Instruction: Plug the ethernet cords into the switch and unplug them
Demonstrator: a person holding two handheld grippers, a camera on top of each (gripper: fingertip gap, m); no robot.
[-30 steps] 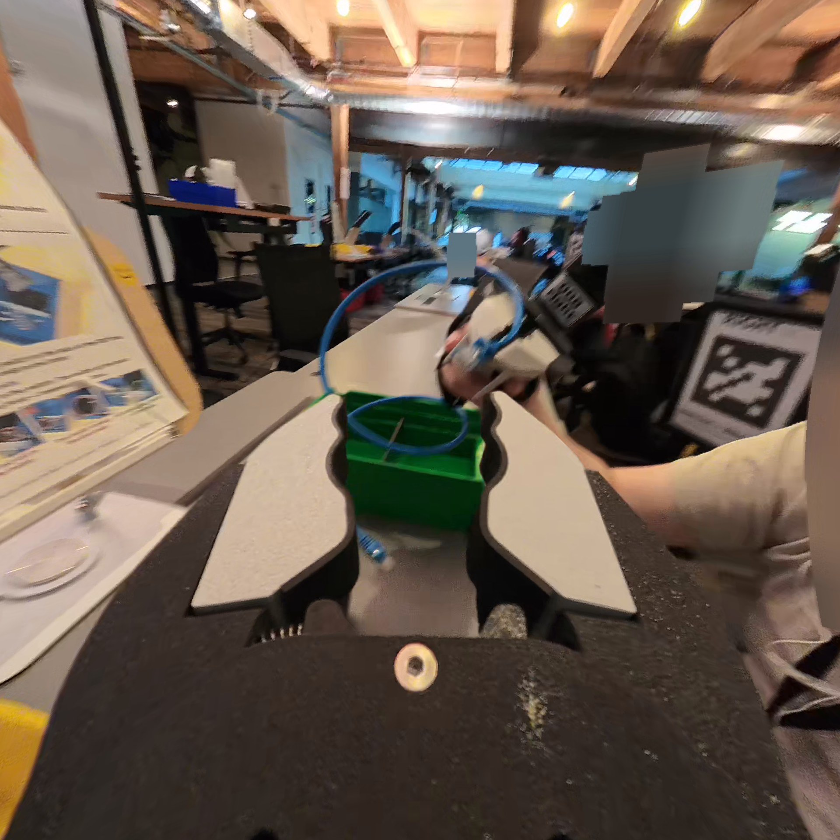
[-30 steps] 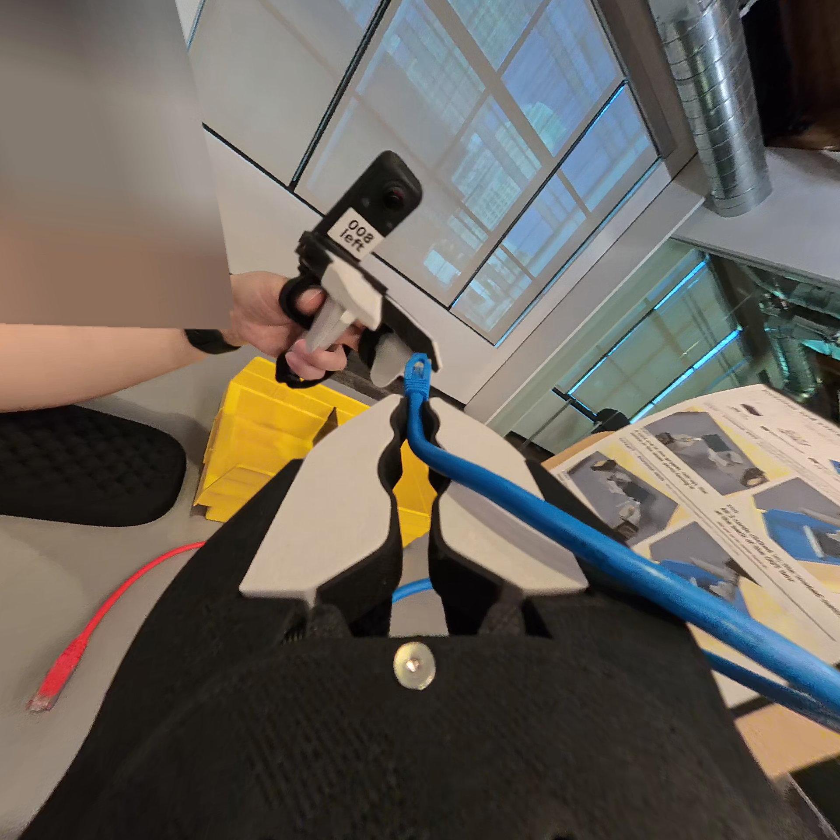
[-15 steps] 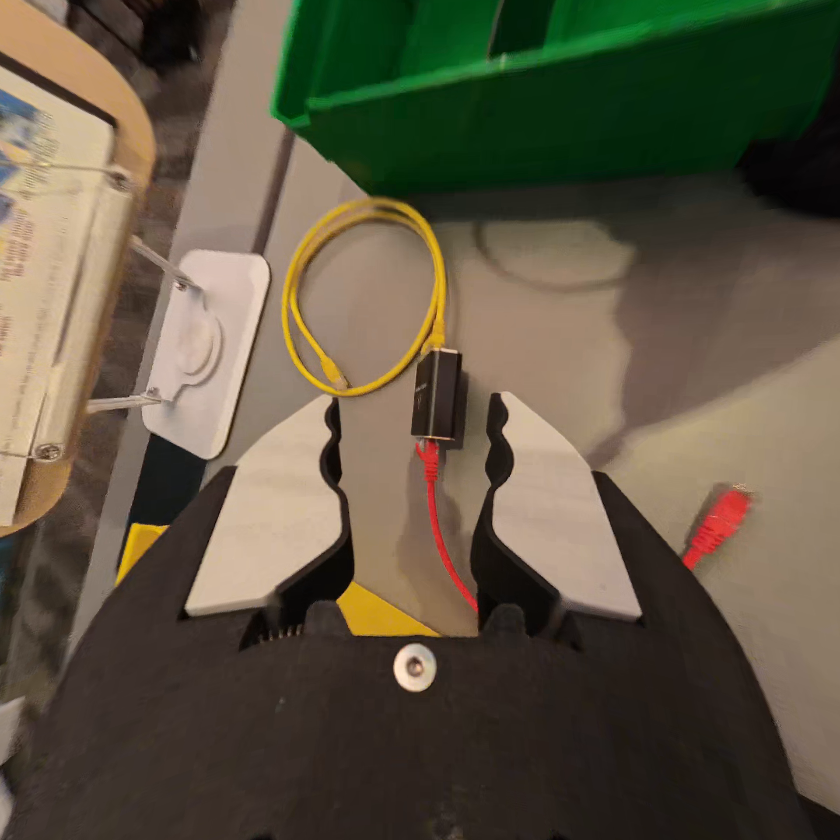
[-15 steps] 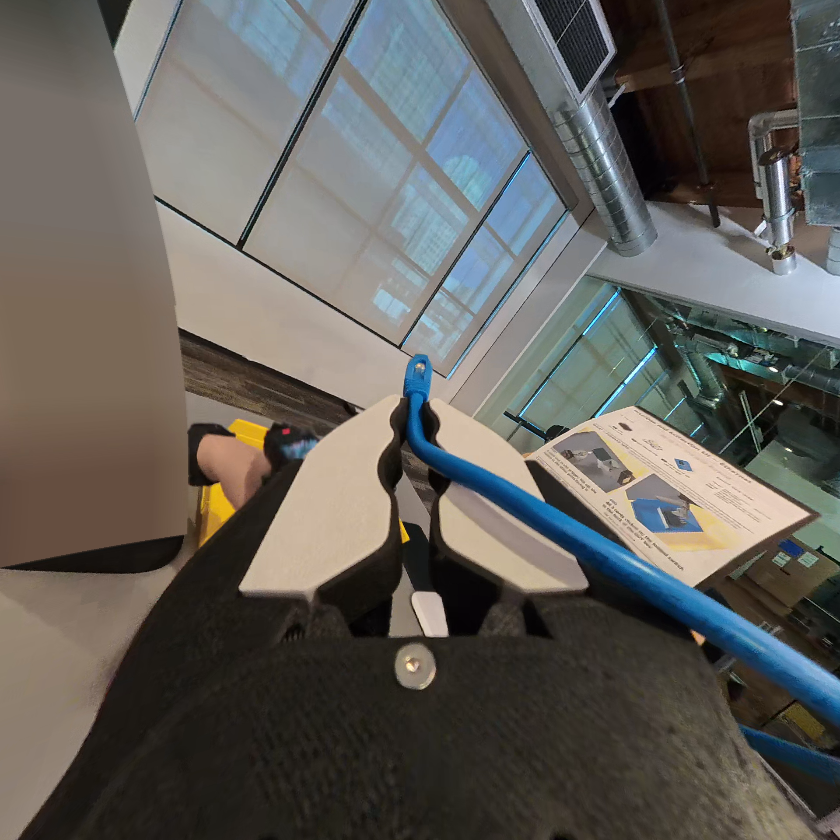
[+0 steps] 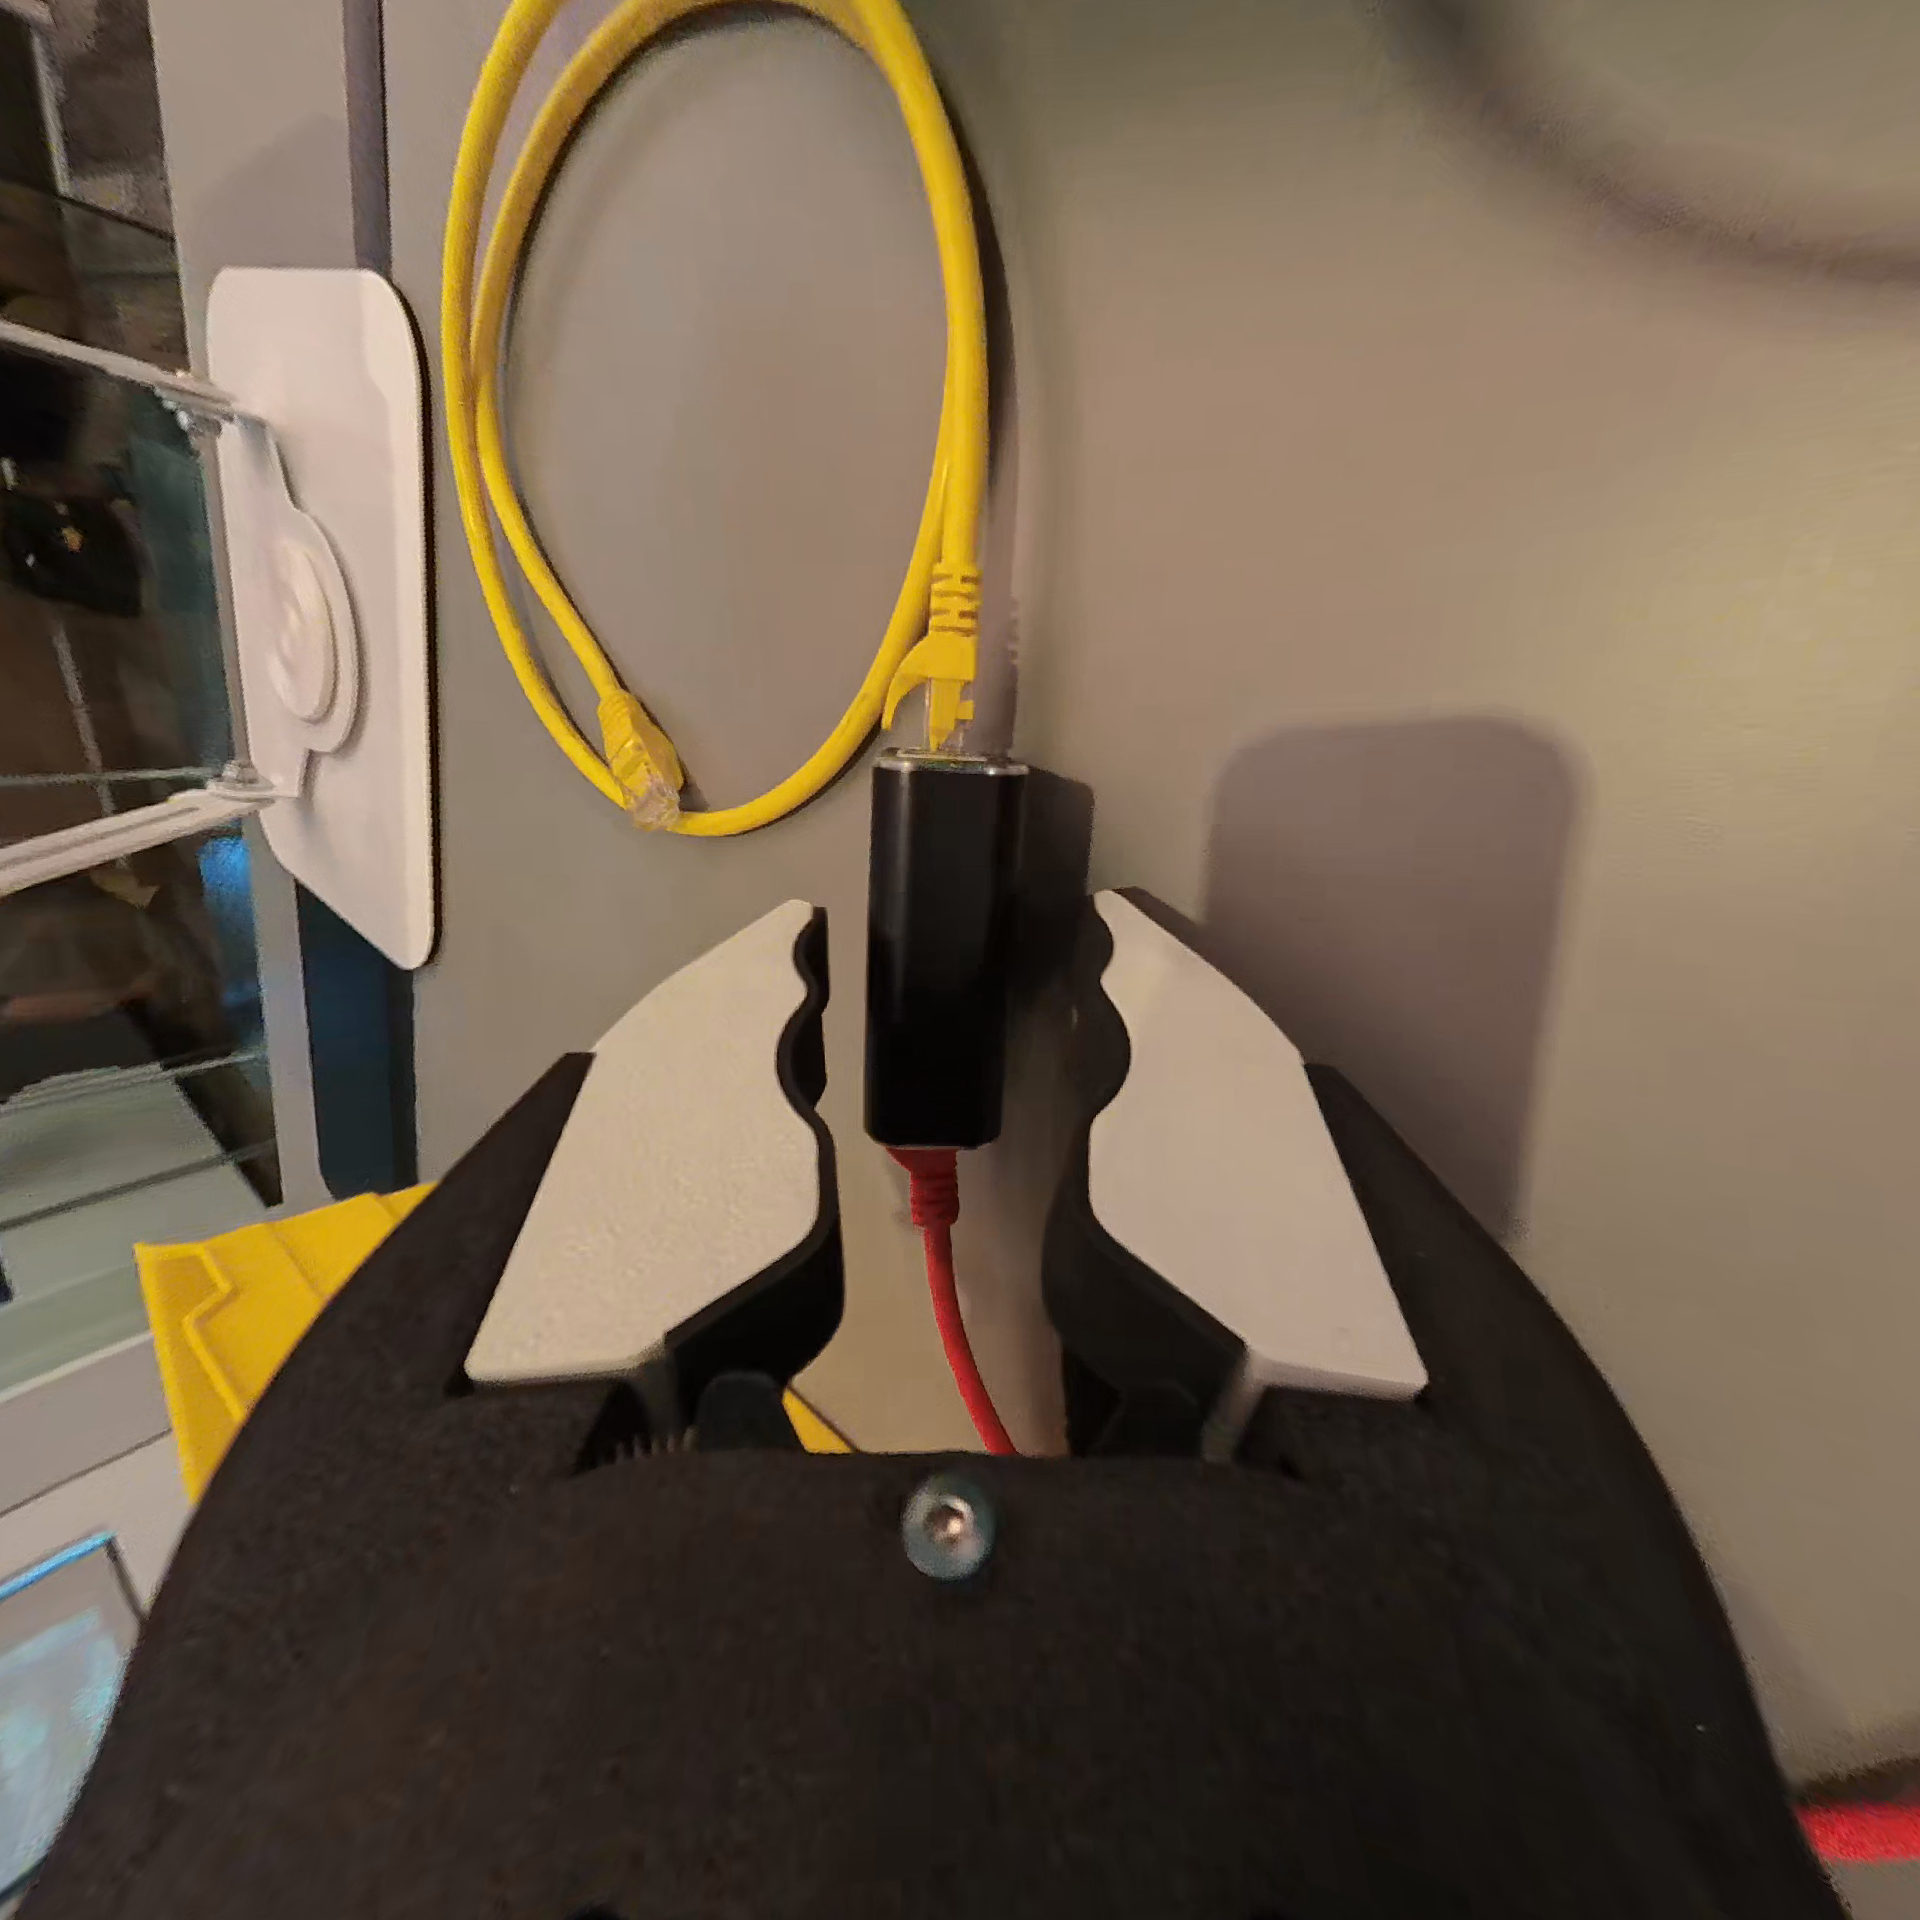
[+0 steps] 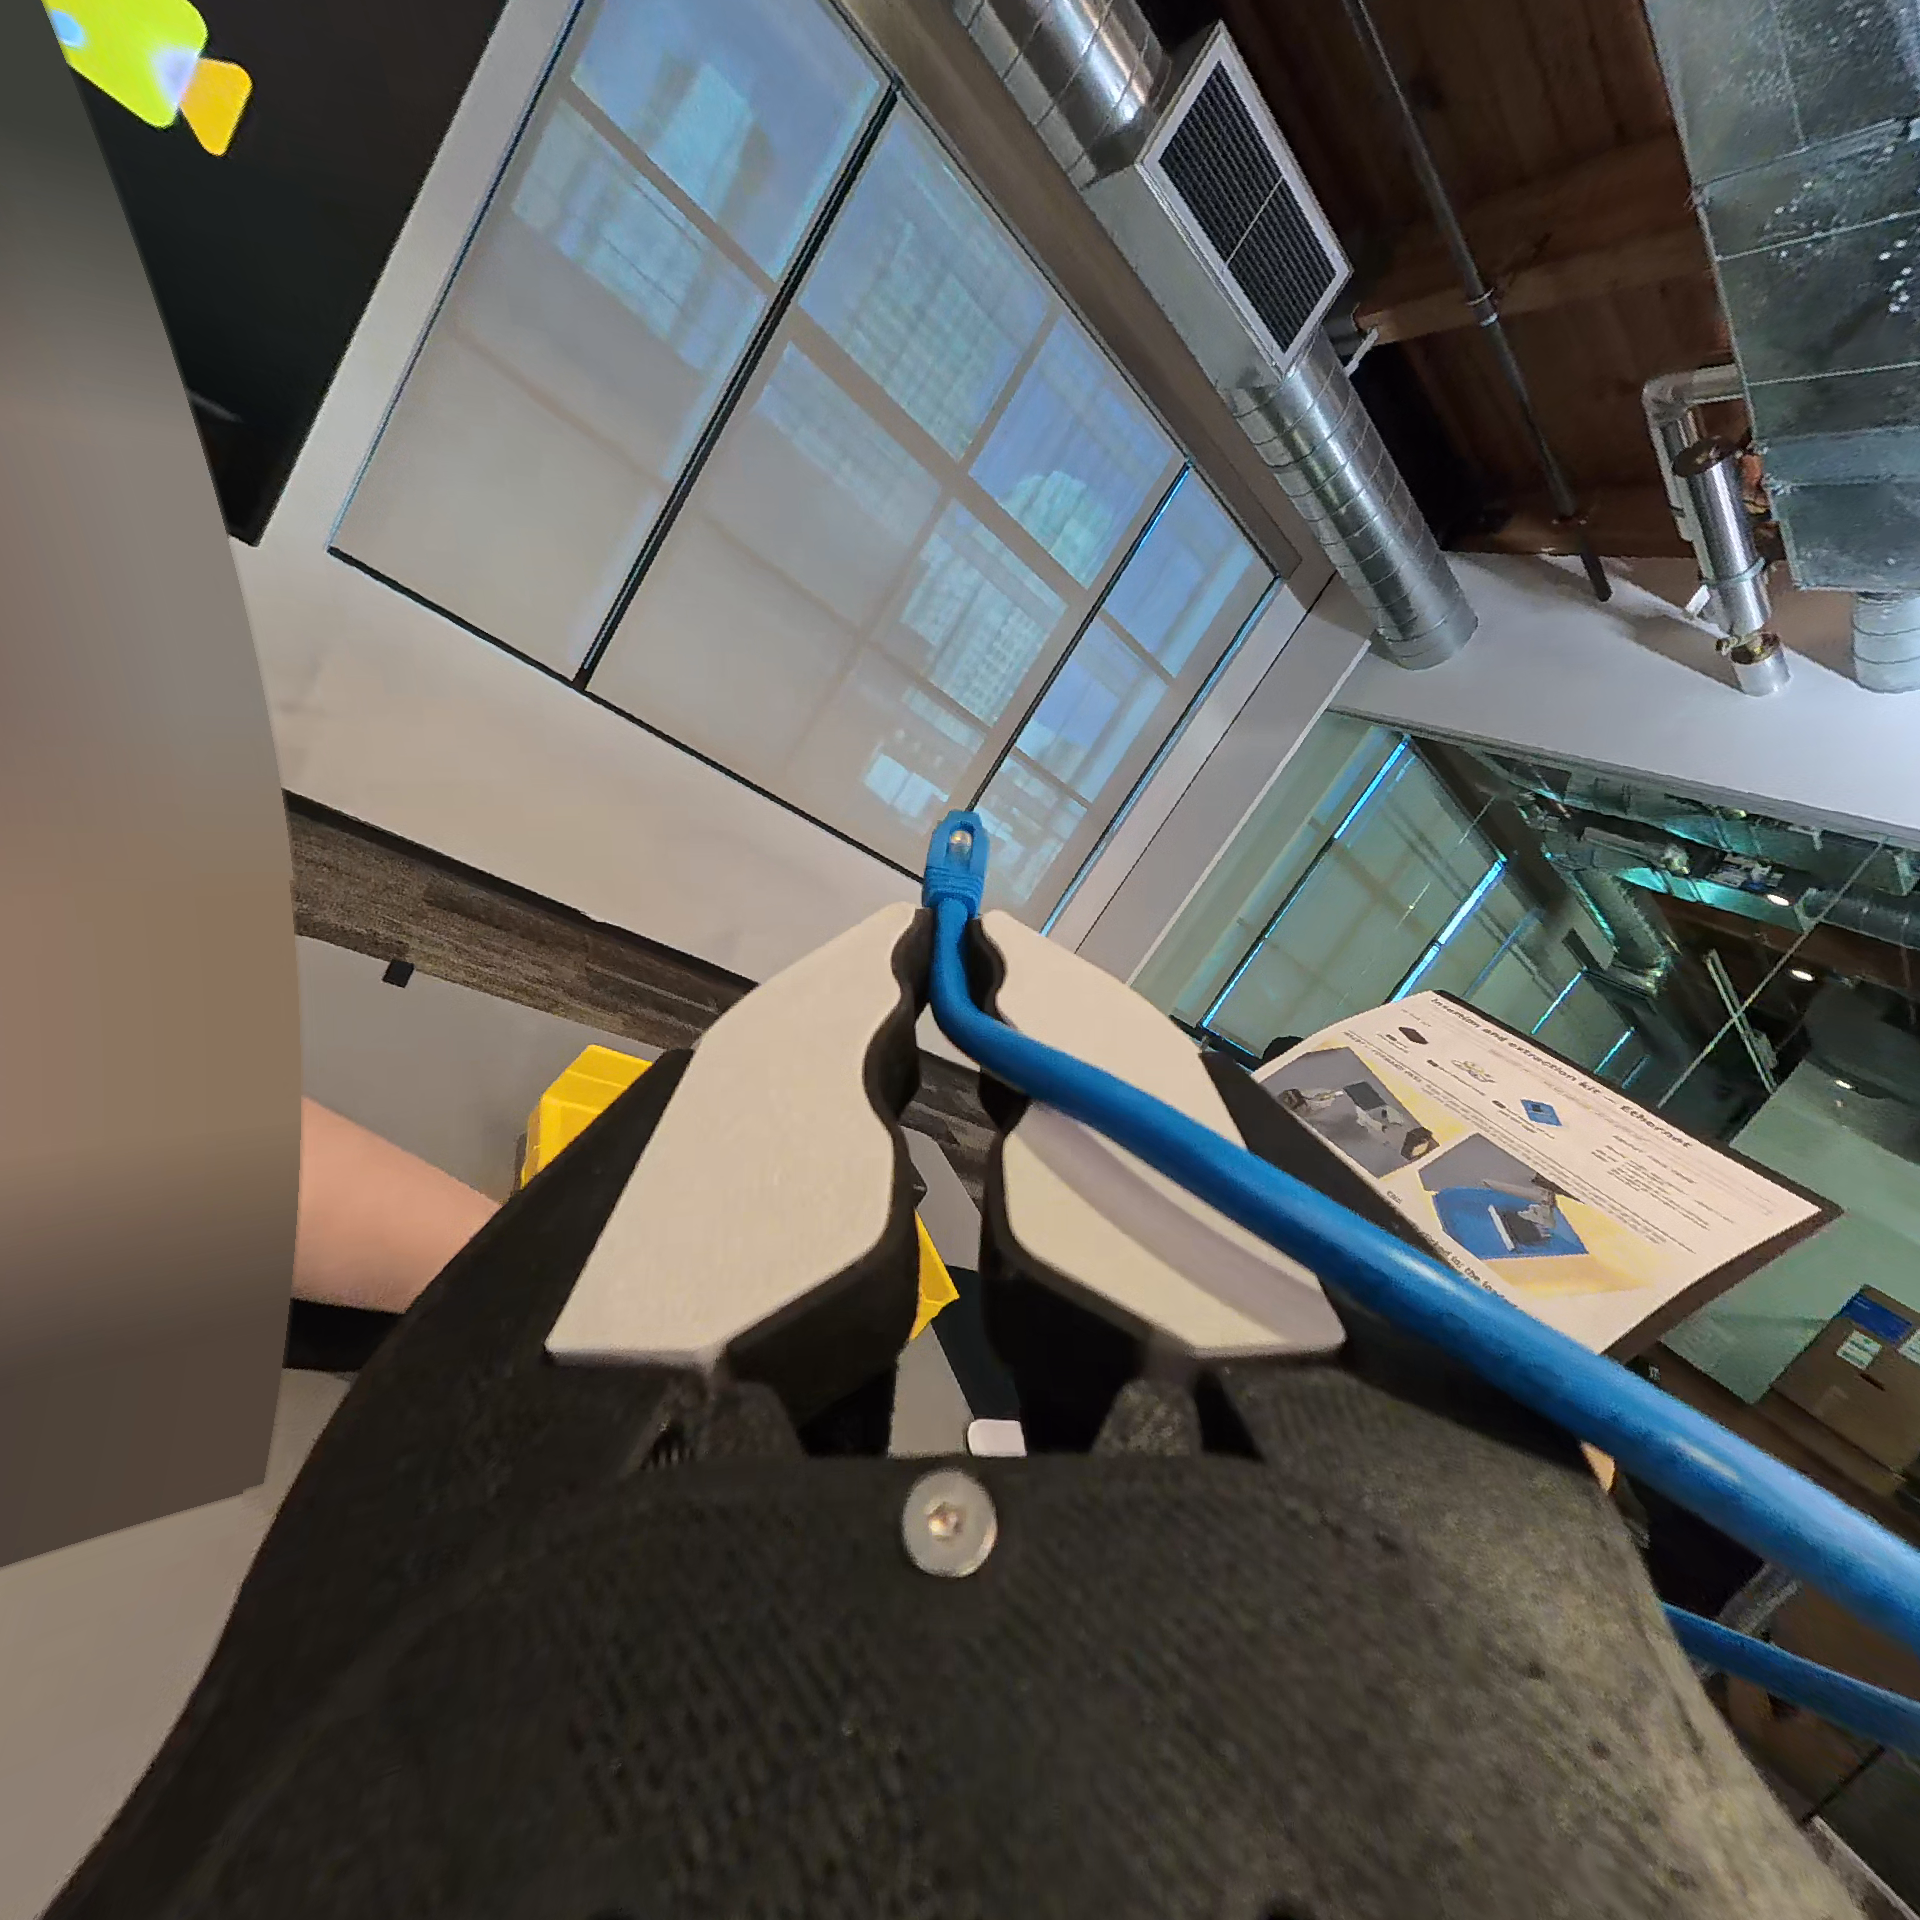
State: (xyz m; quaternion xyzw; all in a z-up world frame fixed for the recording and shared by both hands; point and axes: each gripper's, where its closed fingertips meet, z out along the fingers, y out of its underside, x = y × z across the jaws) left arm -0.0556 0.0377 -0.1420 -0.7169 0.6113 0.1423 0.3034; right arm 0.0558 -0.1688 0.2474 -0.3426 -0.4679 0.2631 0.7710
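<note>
In the left wrist view a small black switch [image 5: 940,951] lies on the grey table between my open left gripper's [image 5: 951,925] fingers, which do not touch it. A yellow ethernet cord [image 5: 935,343] is plugged into its far end and loops round to a loose plug [image 5: 639,764]. A red cord [image 5: 951,1320] is plugged into its near end. In the right wrist view my right gripper [image 6: 943,920] is shut on a blue ethernet cord [image 6: 1299,1205] just behind its plug [image 6: 954,852], held up in the air, pointing toward the windows.
A white stand base [image 5: 322,613] holding a clear sign sits at the table's left edge. A yellow bin [image 5: 260,1320] is at the near left. A person's forearm [image 6: 384,1216] and an illustrated sheet [image 6: 1538,1153] show in the right wrist view.
My left gripper swung down from facing the room and moved in until the switch lies between its open fingers. My right gripper tilted upward, still holding the blue cord.
</note>
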